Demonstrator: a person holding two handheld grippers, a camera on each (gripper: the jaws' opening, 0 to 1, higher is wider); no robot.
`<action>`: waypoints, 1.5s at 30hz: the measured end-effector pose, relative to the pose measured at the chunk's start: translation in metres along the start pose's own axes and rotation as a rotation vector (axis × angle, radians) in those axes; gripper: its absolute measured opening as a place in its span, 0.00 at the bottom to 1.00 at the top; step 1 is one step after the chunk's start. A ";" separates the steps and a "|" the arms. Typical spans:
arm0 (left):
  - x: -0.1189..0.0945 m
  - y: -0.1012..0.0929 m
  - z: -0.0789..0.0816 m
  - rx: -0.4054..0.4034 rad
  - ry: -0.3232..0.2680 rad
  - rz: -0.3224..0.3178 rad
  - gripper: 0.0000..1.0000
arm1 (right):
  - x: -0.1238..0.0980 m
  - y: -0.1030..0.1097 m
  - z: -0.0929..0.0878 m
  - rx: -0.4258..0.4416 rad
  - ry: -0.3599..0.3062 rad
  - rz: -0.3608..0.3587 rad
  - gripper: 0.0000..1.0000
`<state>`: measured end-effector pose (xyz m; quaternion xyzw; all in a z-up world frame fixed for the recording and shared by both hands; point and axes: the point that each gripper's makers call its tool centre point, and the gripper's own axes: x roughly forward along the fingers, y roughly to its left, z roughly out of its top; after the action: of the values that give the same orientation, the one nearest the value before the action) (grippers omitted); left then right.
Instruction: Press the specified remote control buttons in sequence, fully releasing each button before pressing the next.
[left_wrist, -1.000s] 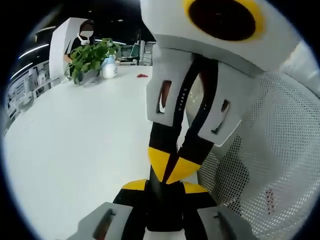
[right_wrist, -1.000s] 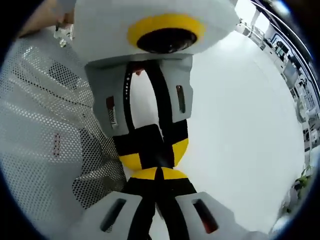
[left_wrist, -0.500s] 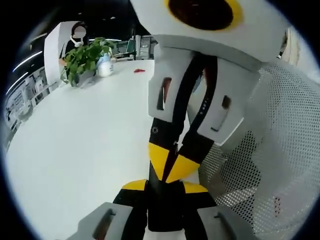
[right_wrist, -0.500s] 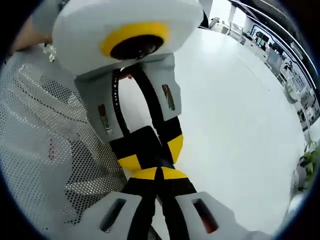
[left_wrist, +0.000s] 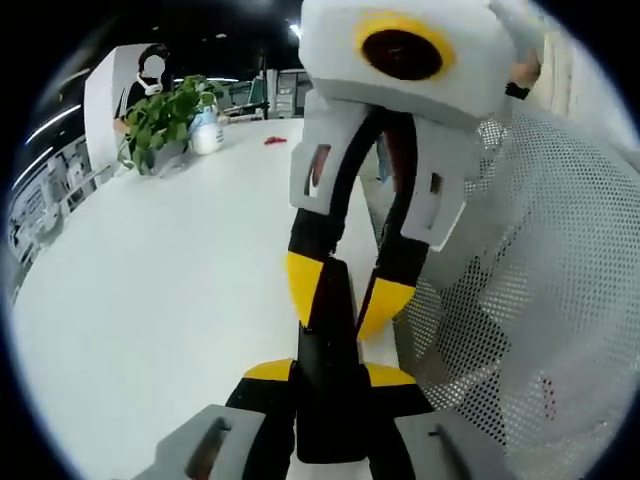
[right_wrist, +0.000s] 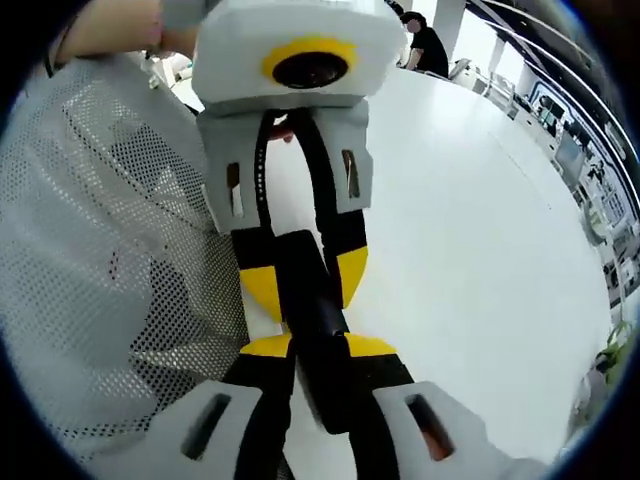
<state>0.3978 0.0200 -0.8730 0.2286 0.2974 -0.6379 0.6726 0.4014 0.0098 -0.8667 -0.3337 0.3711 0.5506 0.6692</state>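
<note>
A slim black remote (left_wrist: 325, 330) runs straight out from between the yellow-tipped jaws of my left gripper (left_wrist: 328, 372), which is shut on it. My right gripper (left_wrist: 345, 298) faces it from above in the left gripper view, its yellow tips spread on either side of the remote's far end. In the right gripper view the remote (right_wrist: 310, 300) lies slightly tilted between my right gripper's (right_wrist: 318, 346) parted jaws and reaches the left gripper (right_wrist: 305, 280) beyond. No buttons are readable.
A white table (left_wrist: 150, 300) spreads below. At its far end stand a potted plant (left_wrist: 170, 115) and a white bottle (left_wrist: 207, 135), with a small red item (left_wrist: 272, 141) and a seated person (left_wrist: 150, 75). A white mesh sleeve (right_wrist: 90, 250) is close beside the grippers.
My right gripper's tips were shut together against the remote's end; now they are spread with the remote between them. The two grippers look a little farther apart.
</note>
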 end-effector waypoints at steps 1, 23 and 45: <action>0.000 0.000 0.000 -0.005 -0.006 -0.001 0.25 | -0.001 -0.001 0.000 -0.001 -0.022 0.020 0.19; 0.001 0.001 0.002 -0.062 -0.051 0.021 0.25 | -0.004 -0.012 -0.034 -0.029 -0.018 0.049 0.27; 0.005 -0.001 0.002 -0.003 0.041 0.078 0.25 | 0.001 -0.012 -0.033 -0.064 0.262 0.076 0.27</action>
<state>0.3967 0.0148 -0.8752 0.2520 0.3032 -0.6057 0.6911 0.4090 -0.0202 -0.8837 -0.4094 0.4499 0.5389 0.5827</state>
